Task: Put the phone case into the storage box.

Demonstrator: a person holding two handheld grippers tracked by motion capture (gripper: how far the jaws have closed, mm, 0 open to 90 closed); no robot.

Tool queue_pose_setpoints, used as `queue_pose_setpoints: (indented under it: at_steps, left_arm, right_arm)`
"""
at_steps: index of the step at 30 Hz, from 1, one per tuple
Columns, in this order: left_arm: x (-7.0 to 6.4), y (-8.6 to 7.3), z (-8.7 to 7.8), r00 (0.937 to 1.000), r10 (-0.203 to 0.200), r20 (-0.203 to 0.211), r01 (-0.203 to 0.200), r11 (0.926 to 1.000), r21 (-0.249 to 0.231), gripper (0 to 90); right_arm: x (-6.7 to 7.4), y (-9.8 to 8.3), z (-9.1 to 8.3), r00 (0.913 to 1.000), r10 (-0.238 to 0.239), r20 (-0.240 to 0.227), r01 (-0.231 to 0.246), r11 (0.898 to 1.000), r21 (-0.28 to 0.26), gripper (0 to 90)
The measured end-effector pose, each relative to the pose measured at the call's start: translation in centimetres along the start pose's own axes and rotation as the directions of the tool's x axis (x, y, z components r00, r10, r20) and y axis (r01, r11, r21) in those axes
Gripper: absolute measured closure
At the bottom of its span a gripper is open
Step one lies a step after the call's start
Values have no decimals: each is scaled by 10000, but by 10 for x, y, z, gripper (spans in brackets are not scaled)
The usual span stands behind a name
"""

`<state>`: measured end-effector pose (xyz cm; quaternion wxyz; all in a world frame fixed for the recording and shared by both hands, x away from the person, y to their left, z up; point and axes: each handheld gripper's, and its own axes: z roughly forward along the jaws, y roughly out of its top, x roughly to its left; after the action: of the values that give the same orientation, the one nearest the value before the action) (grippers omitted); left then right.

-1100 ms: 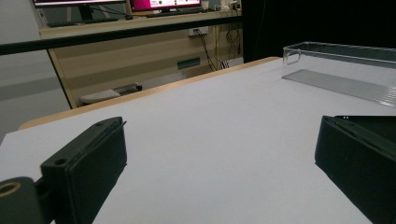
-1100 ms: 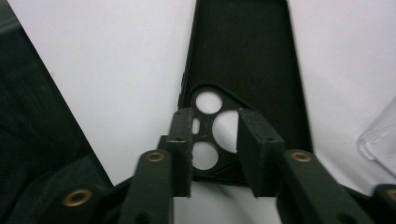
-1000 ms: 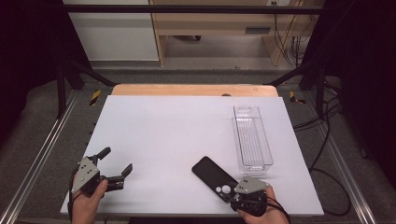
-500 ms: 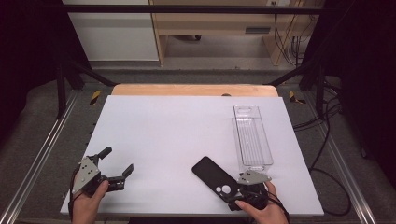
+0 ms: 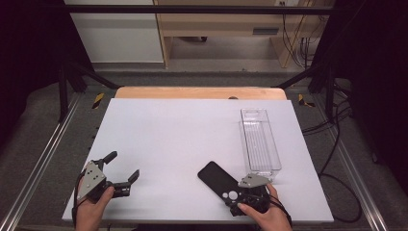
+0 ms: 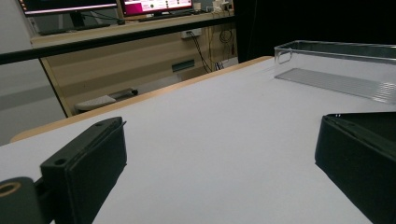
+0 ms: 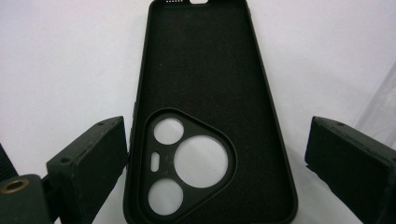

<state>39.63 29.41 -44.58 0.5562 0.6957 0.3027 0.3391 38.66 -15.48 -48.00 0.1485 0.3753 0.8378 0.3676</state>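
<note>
A black phone case (image 5: 215, 176) lies flat on the white table (image 5: 183, 139), inner side up, with its camera cut-outs at the near end (image 7: 205, 84). My right gripper (image 5: 235, 196) sits at that near end. Its jaws have just been opening and now stand wide, with the case's camera end between them (image 7: 217, 140). The left pad is right at the case's edge and the right pad stands clear of it. My left gripper (image 5: 124, 164) rests open at the table's front left, with nothing between its jaws (image 6: 219, 140).
A clear plastic tray (image 5: 260, 144) stands empty on the right side of the table, just beyond the right gripper, and shows far off in the left gripper view (image 6: 336, 51). A wooden strip edges the table's far side (image 5: 199, 92).
The right gripper's jaws have spread wide around the case's near end, and that hand has edged slightly left. The left gripper has not moved.
</note>
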Motion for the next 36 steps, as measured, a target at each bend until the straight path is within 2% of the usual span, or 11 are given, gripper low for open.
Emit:
queue_pose_setpoints:
  at_steps: [7,11,17,21,27,30,33,34,36]
  left_arm:
    - [-1,0,1,10000,83,52,-84,10000,47,23]
    - [-2,1,2,9999,162,55,-163,9999,46,23]
    - [-5,1,3,9996,284,87,-285,9995,131,23]
    - [-5,1,3,9994,323,80,-323,9994,124,23]
    - [-5,0,3,9994,323,95,-324,9993,161,23]
    - [-5,1,3,9992,391,64,-393,9990,203,24]
    - [-7,1,4,9990,434,85,-436,9988,232,24]
    - [-7,1,7,9982,589,124,-591,9980,204,24]
    - [-10,1,7,9983,552,164,-557,9979,331,24]
  right_arm:
    - [4,1,6,9998,-176,-111,177,9998,119,60]
    - [8,1,10,9990,-450,43,448,9982,400,58]
    - [7,-1,12,9994,-331,102,326,9984,470,51]
    - [8,-3,11,9996,-239,138,234,9992,330,54]
    - [9,0,11,9995,-251,172,241,9980,581,75]
    - [8,2,9,9994,-284,197,269,9971,712,127]
    - [9,3,9,9994,-295,196,278,9964,802,131]
    - [9,5,9,9993,-292,217,272,9956,902,134]
    - [8,6,9,9994,-292,193,271,9946,1003,138]
